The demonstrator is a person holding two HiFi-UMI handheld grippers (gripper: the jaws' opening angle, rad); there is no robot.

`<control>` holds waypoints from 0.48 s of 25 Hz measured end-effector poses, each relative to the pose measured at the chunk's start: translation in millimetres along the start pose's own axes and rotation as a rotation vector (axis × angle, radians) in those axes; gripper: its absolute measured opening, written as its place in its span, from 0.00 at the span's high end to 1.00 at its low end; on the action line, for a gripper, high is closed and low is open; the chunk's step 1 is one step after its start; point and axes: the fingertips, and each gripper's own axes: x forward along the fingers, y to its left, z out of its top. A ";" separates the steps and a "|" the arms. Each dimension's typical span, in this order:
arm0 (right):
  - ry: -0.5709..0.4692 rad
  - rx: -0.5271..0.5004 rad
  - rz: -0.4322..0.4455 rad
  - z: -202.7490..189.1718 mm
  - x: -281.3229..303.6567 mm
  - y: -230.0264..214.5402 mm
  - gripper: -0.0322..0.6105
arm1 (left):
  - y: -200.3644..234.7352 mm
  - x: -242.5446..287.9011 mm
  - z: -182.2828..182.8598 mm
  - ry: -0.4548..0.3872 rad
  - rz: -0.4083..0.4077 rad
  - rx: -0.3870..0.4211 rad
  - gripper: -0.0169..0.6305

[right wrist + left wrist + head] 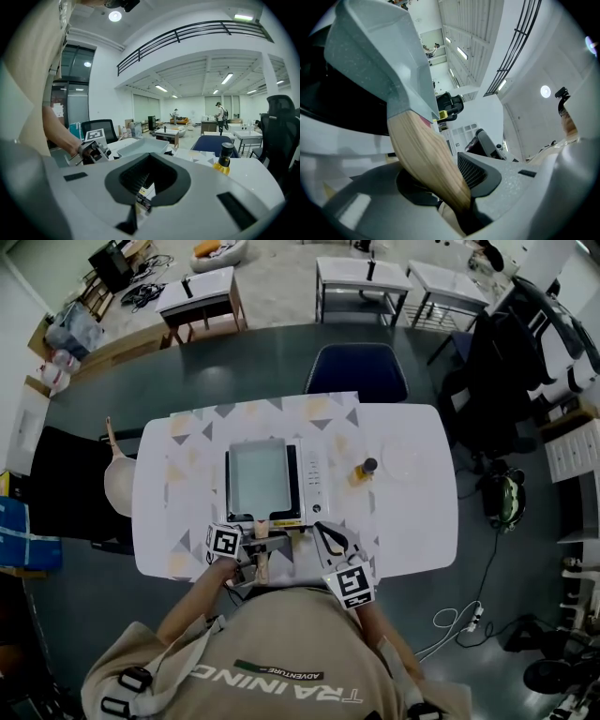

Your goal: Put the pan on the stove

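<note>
The left tool [253,553] clamped the handle [424,154] of the pan [258,476], which sat over the stove [313,479]. Best set it flat and centred before letting go. The right tool [328,535] was closed on nothing.

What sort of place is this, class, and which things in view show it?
Probably an open-plan office or lab, not a home kitchen. A portable stove sits on a white table, with office chairs, other desks across the floor, and a mezzanine railing overhead.
</note>
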 end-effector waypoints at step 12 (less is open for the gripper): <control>-0.031 -0.019 -0.014 11.6 -12.6 2.6 0.95 | 3.0 0.3 1.4 -0.004 -0.005 -0.003 0.78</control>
